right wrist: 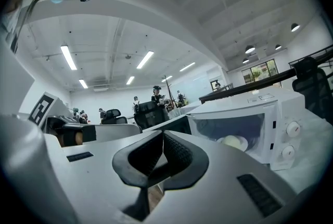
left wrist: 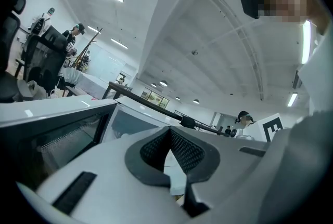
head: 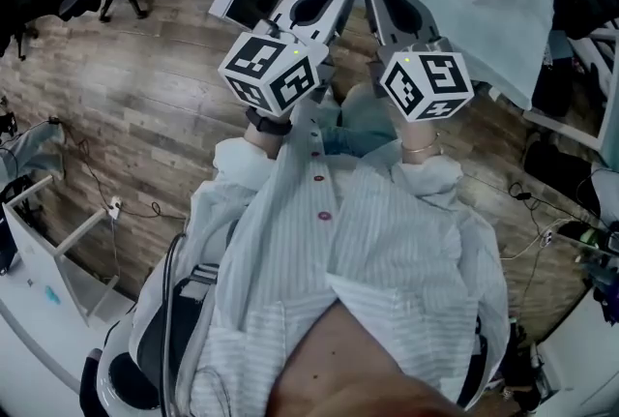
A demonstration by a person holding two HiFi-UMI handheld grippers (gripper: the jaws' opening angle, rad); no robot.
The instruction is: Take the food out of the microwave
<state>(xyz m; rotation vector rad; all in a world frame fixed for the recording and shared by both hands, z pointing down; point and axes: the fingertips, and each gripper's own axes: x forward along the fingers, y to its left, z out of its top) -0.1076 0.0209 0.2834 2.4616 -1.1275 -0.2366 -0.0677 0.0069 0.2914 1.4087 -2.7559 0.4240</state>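
Your right tool [right wrist: 163, 137] is closed up, with its dark pads [right wrist: 179, 153] meeting at the tips and nothing between them. Just past it on the right sits the white microwave [right wrist: 260, 114]. Its door [right wrist: 171, 124] is swung open to the left, so you're looking straight into the cavity. There's pale round food [right wrist: 232, 141] in there, too small to say more about. Two knobs [right wrist: 293, 128] are stacked on the front panel. Further back there's a black office chair [right wrist: 151, 112] and a few people [right wrist: 156, 94] standing under the strip lights [right wrist: 68, 56].
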